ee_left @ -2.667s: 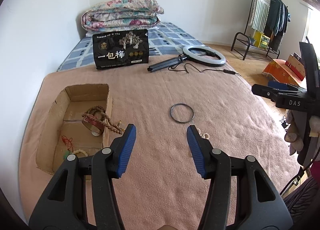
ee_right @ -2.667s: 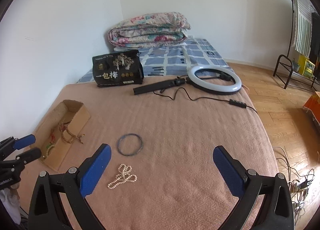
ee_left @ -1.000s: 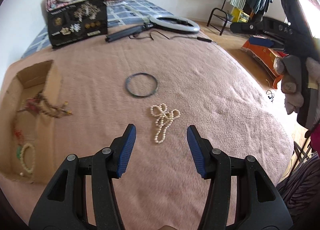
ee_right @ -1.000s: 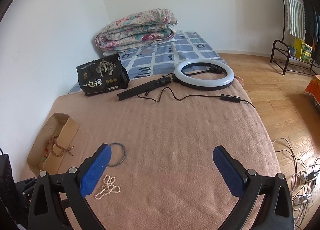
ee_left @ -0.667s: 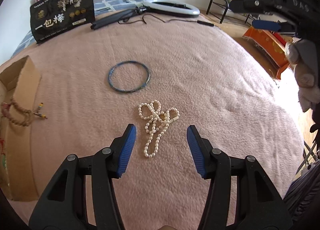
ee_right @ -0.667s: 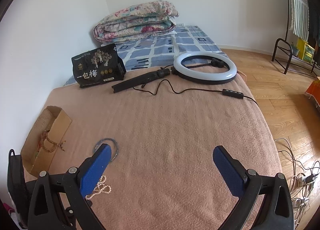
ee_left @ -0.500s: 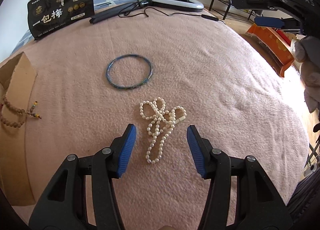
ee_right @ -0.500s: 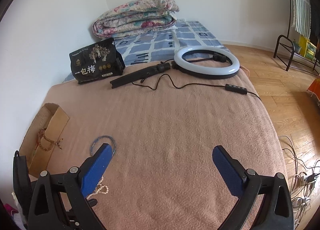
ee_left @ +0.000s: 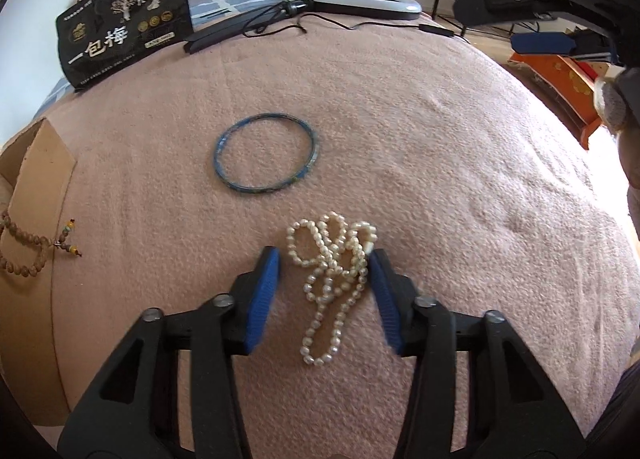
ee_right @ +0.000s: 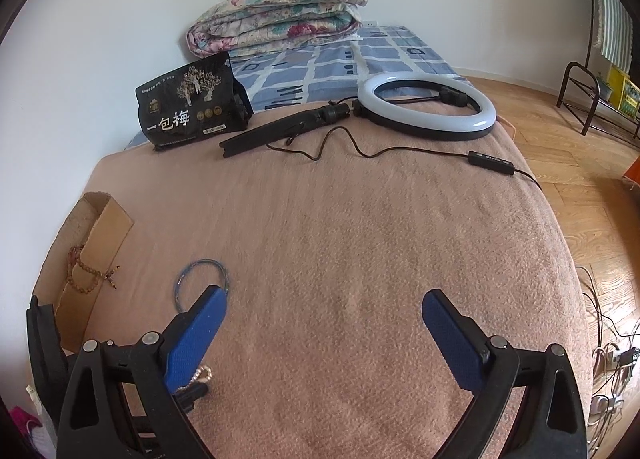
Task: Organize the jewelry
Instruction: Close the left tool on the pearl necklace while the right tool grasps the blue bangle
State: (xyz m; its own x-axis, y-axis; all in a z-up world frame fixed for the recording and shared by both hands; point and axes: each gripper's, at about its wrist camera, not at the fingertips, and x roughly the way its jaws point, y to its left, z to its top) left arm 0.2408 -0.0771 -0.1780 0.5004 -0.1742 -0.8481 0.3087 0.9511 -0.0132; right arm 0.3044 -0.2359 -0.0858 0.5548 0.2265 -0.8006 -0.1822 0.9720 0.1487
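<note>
Left tongs (ee_left: 325,259): we see them low over the pink blanket (ee_left: 440,131) on the bed, jaws closing, the pearl necklace (ee_left: 334,279) lying between the blue pads; the right pad is at the beads' edge, the left pad is apart, nothing clenched.
Right tongs (ee_right: 322,313): we see them spread wide and released, nothing between them, above bare blanket.
Pearl necklace: bunched on the blanket, just this side of the blue bangle (ee_left: 266,157).
Cardboard box (ee_left: 36,187): at the left edge, a brown bead bracelet (ee_left: 24,247) draped over its wall.
Far end: black snack bag (ee_right: 192,103), ring light (ee_right: 426,107), folded quilt (ee_right: 276,19).
</note>
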